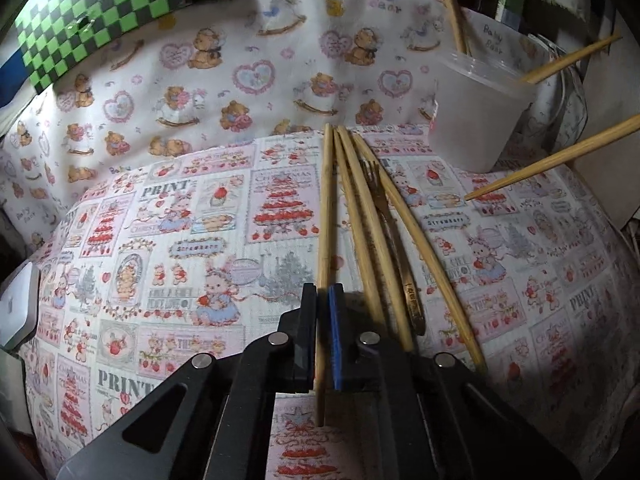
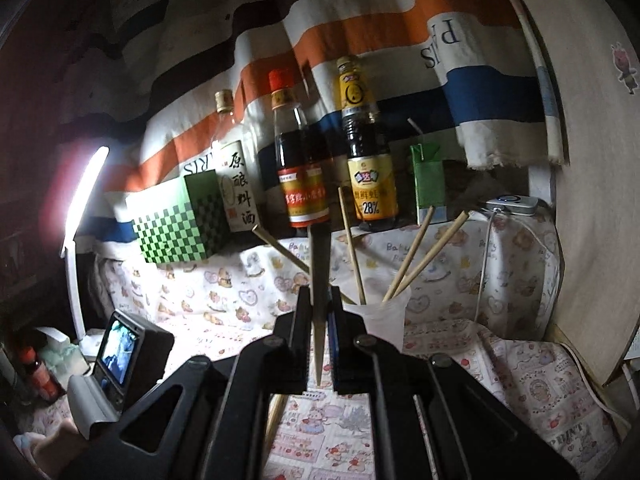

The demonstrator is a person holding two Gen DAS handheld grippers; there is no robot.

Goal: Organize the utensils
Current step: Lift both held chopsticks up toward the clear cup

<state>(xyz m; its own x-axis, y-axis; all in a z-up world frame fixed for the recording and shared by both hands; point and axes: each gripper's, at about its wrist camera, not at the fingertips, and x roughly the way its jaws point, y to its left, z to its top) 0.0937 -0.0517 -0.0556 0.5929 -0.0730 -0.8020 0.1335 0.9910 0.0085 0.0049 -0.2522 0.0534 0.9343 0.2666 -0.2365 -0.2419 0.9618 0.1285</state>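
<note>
With the left tongs (image 1: 323, 308) clamped on the leftmost chopstick (image 1: 326, 208) lying on the desk (image 1: 160, 240) and the right tongs (image 2: 320, 312) gripping another chopstick (image 2: 319, 280) aloft, the pick-and-deposit step is underway, and the next move likely requires carrying both to the cup (image 1: 476, 120) far right.

Left wrist view: mounted behind the left gripper (image 1: 323, 300), angled steeply down, close above the patterned cloth (image 1: 180, 240). Right wrist view: mounted behind the right gripper (image 2: 320, 300), facing nearly level toward the bottles (image 2: 370, 160) and striped backdrop, farther off. Shared between views: the translucent cup (image 1: 476, 116) (image 2: 384, 320), the green checkered box (image 1: 100, 8) (image 2: 180, 220), the bear-print cloth (image 1: 240, 60) (image 2: 224, 284).
</note>
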